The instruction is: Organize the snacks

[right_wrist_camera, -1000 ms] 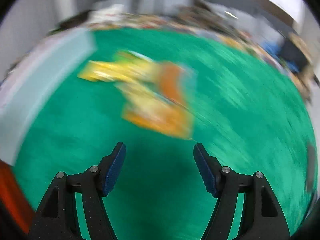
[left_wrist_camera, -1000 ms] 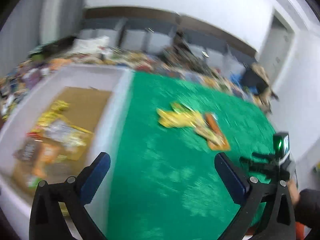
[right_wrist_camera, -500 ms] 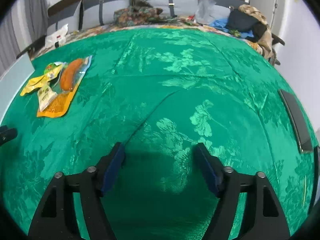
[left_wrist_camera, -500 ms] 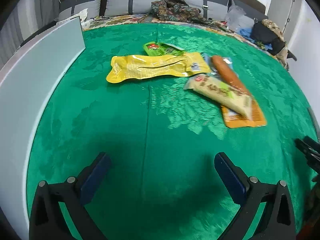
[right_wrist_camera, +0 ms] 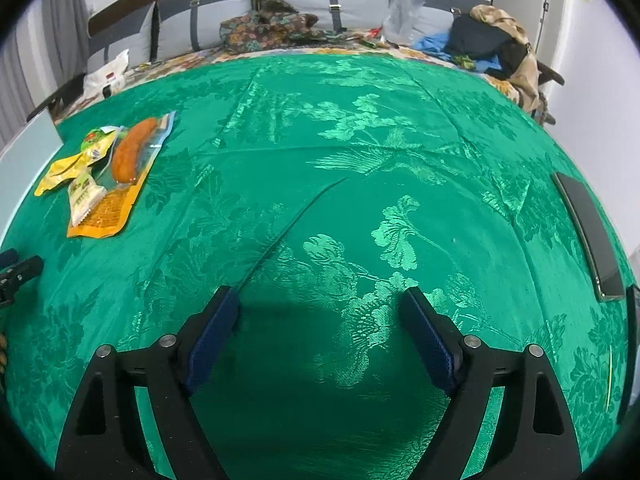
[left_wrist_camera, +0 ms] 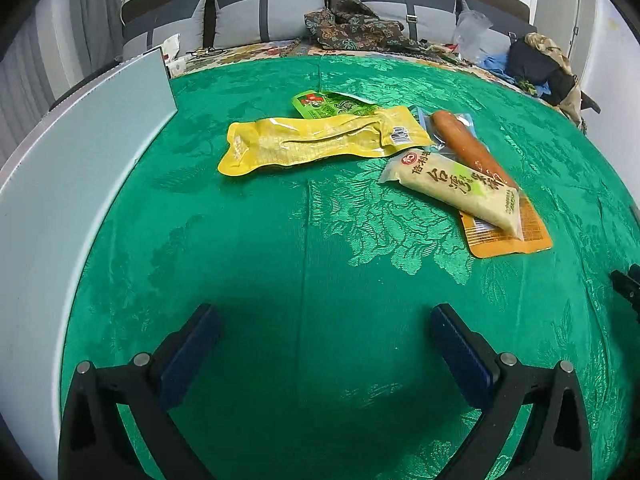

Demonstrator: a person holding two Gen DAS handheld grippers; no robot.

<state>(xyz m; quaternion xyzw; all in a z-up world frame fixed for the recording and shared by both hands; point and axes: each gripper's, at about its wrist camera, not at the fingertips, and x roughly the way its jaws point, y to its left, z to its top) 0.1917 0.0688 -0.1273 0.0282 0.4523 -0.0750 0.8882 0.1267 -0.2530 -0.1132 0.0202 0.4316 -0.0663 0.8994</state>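
Note:
Several snack packs lie together on the green tablecloth (left_wrist_camera: 280, 264). In the left wrist view a long yellow pack (left_wrist_camera: 320, 142) lies over a small green pack (left_wrist_camera: 332, 105). To their right a sausage pack (left_wrist_camera: 466, 146) with an orange end (left_wrist_camera: 516, 236) lies under a pale cream pack (left_wrist_camera: 460, 186). My left gripper (left_wrist_camera: 324, 330) hovers open over bare cloth, short of the packs. My right gripper (right_wrist_camera: 322, 312) has its jaws opening with nothing between them, far right of the sausage pack (right_wrist_camera: 130, 156) and yellow pack (right_wrist_camera: 64, 170).
A white box wall (left_wrist_camera: 76, 152) runs along the table's left side. A dark flat phone-like slab (right_wrist_camera: 592, 232) lies near the right edge. Behind the table stand grey cushions (left_wrist_camera: 272, 16) with heaped patterned cloth (left_wrist_camera: 356, 30) and bags (right_wrist_camera: 496, 44).
Both views have swung and settled from blur. The left view left the white box with snacks inside and now faces the packs. The right gripper moved right, away from the packs, and its jaws widened.

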